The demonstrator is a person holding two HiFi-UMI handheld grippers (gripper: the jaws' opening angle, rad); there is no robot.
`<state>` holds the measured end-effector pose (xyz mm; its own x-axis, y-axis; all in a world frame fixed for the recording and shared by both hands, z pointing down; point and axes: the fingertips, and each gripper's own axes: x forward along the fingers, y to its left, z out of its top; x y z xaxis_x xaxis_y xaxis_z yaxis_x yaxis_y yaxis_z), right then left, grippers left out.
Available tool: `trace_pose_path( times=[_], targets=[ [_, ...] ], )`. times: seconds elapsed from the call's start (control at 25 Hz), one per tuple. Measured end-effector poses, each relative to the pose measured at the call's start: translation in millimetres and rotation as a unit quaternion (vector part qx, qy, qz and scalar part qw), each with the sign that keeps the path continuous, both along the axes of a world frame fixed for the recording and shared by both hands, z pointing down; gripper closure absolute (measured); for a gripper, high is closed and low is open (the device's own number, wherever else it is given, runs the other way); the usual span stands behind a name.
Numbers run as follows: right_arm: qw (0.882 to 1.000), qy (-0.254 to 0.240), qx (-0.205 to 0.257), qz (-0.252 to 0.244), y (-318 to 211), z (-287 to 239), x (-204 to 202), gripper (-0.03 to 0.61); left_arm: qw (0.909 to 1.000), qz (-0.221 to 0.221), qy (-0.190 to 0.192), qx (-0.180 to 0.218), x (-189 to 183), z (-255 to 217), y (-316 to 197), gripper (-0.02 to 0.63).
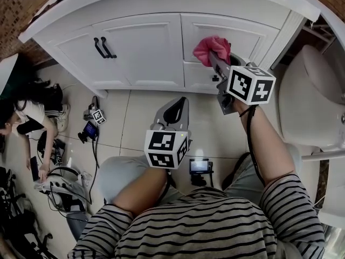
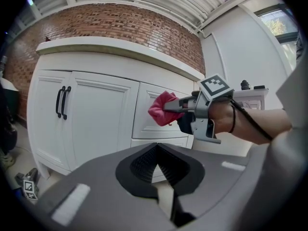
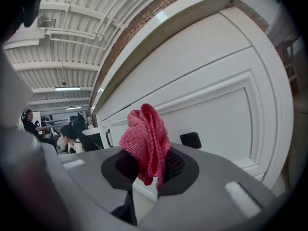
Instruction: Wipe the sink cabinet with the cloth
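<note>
Right gripper [image 1: 214,59] pinches pink cloth [image 1: 211,47] up at the white cabinet [image 1: 145,53]; left gripper [image 1: 180,102] hangs back, empty.

Right gripper view: jaws clamped on the cloth [image 3: 144,138], which is bunched and sticks up above the tips, in front of the upper right drawer front [image 3: 216,114], just left of its black knob [image 3: 191,140]. Can't tell if cloth touches the panel. Left gripper view: jaws pressed together at the tips with nothing between, aimed at the cabinet [image 2: 101,114], well apart from it, over the tiled floor [image 1: 140,117]. Two doors with black handles [image 1: 102,47] sit left of the drawers. Toilet [image 1: 312,96] stands at right. A person [image 1: 27,117] sits on the floor far left.
</note>
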<state>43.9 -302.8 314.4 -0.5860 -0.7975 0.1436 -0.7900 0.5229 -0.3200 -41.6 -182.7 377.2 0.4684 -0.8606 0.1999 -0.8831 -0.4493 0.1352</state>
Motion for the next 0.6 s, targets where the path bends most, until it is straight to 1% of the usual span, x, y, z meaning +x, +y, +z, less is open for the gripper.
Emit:
trace_pose_path(
  times=[0.08,0.2,0.36,0.44,0.6],
  targets=[
    [0.999,0.026,-0.022,0.011,-10,19,2,0.503,1.0,-0.001,-0.002,-0.001,-1,2,0,0.612],
    [0.996,0.068,-0.049,0.035,-24,47,23,0.503,1.0,-0.002,-0.004,-0.003,-3,4,0,0.612],
    [0.991,0.121,-0.042,0.047,-31,63,46,0.503,0.9999,0.002,-0.01,-0.004,-1,7,-1,0.612],
    [0.988,0.133,-0.041,0.062,-32,66,60,0.503,0.9999,0.003,-0.012,-0.005,1,9,-3,0.612],
    [0.984,0.124,-0.054,0.112,-32,68,111,0.503,0.9998,0.008,-0.015,-0.006,7,9,-3,0.612]
  ],
)
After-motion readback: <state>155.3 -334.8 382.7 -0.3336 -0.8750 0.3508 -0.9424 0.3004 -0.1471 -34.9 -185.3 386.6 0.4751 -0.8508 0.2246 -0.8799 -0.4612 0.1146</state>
